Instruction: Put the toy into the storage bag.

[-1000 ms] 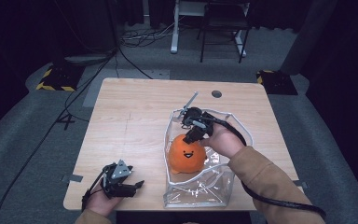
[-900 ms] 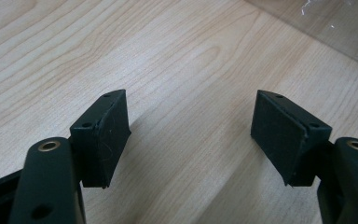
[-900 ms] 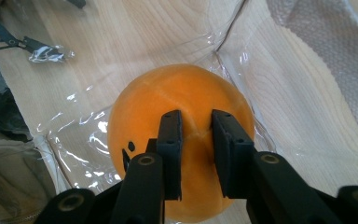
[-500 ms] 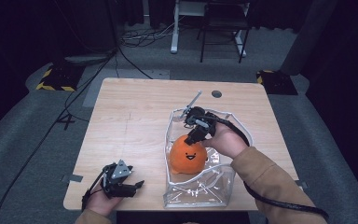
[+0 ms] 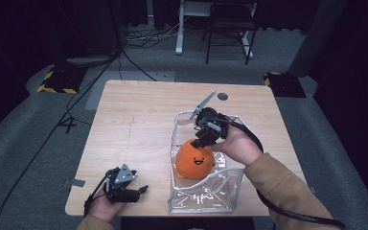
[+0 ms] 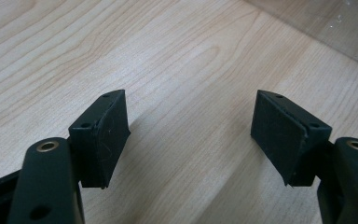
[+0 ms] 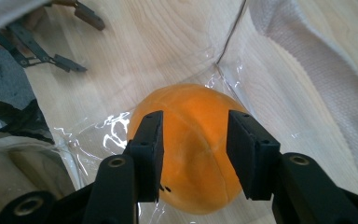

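Jaws of the right gripper stand spread on both sides of the orange plush toy; they have just been opening, and the pads no longer press on it. Whether the pads touch its sides lightly is hard to tell in the right gripper view, where the toy's lower part is cut off behind the jaws. The toy sits inside the clear plastic bag, at about 5 o'clock on the table. It is round, with no clear long axis; its small black face points toward 6 o'clock, to the person. The bag's far wall is hard to make out against the wood. At 7 o'clock, near the table edge, the left gripper has its jaws wide apart over bare wood, with nothing between them.
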